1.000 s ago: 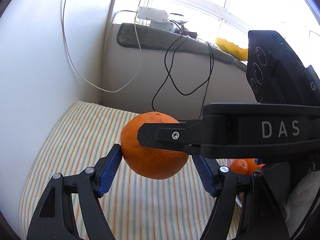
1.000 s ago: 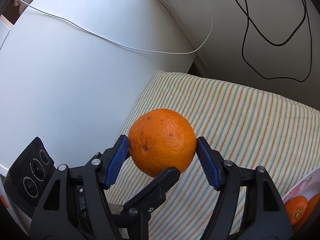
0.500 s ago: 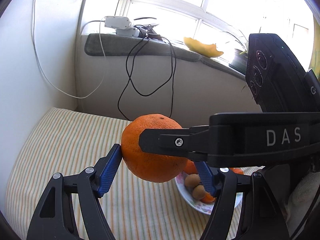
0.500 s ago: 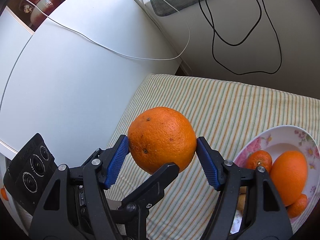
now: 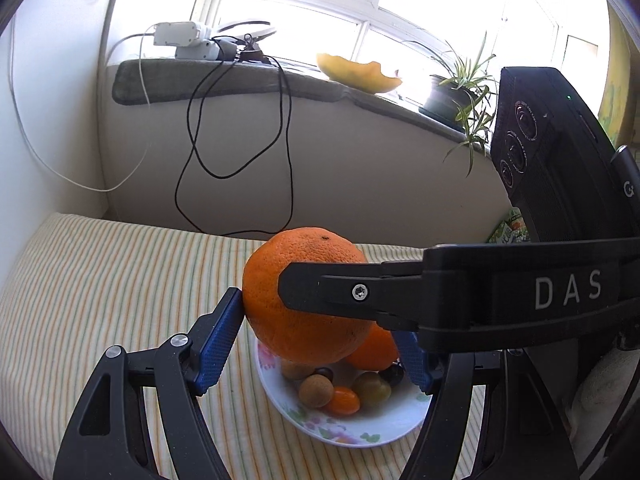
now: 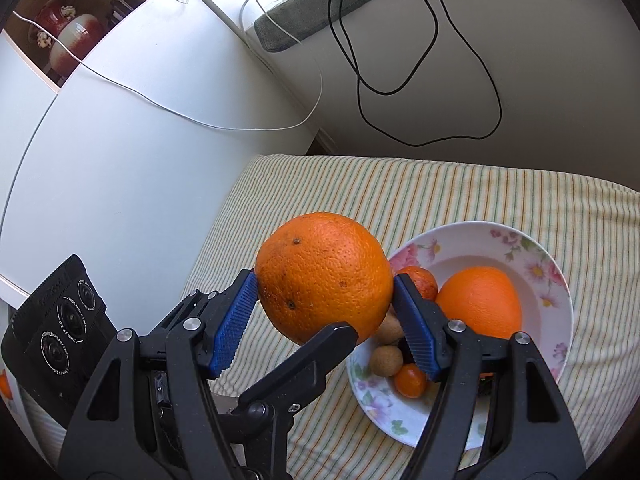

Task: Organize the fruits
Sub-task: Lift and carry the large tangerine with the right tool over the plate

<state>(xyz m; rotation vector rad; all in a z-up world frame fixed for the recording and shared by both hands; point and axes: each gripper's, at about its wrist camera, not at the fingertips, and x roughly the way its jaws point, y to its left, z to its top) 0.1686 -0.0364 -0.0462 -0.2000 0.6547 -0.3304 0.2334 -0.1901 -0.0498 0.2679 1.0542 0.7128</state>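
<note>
A large orange [image 5: 304, 296] is clamped between the blue pads [image 5: 218, 338] of the left gripper [image 5: 316, 336]. The black finger of the right gripper [image 5: 340, 292] lies across the orange's front. Below the orange a flowered bowl [image 5: 352, 430] sits on the striped cloth [image 5: 112, 280], holding a second orange [image 5: 374, 350], a kumquat [image 5: 344, 401] and a brown longan [image 5: 316, 390]. On the windowsill behind are a power strip [image 5: 180, 34], black cables [image 5: 240, 152], a yellow peel [image 5: 356, 72] and a potted plant [image 5: 460, 92].
</note>
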